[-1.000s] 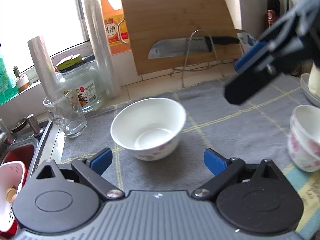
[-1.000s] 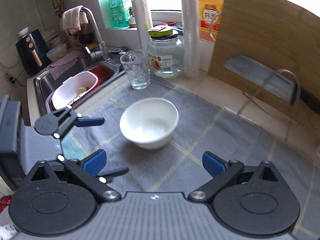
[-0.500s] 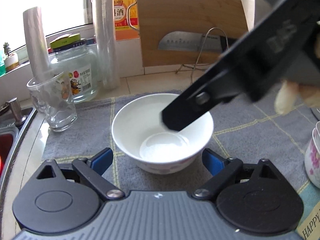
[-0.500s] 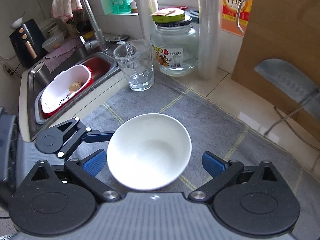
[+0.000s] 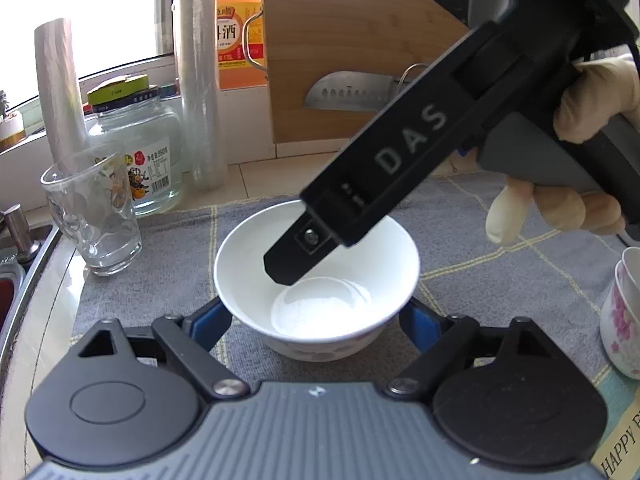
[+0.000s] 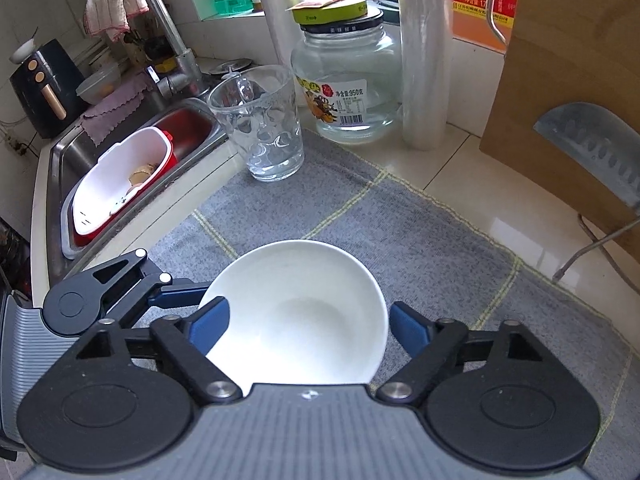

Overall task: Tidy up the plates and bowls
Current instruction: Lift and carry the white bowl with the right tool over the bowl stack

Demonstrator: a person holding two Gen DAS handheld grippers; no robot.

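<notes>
A white bowl (image 5: 316, 280) (image 6: 296, 312) sits upright on the grey mat (image 5: 480, 248). My left gripper (image 5: 316, 325) straddles its lower body. The jaws are closing, and both blue pads (image 5: 212, 326) touch the bowl's sides. My right gripper (image 6: 308, 325) comes down steeply onto the same bowl, jaws closing. Its left pad (image 6: 210, 322) overlaps the rim and the right pad sits against the outer edge. In the left wrist view one black finger (image 5: 294, 258) of the right gripper reaches into the bowl; the other is hidden.
Stacked floral cups (image 5: 624, 312) stand at the mat's right edge. A drinking glass (image 6: 260, 128), a lidded jar (image 6: 348, 76) and a film roll (image 6: 424, 60) stand behind the bowl. Further back are a cutting board (image 5: 360, 60) with a cleaver, and the sink (image 6: 184, 124) holding a white basket (image 6: 120, 176) at left.
The right gripper came down over the bowl and its jaws narrowed onto it. The left gripper moved up to the bowl and its pads drew in against the sides. The bowl stayed put.
</notes>
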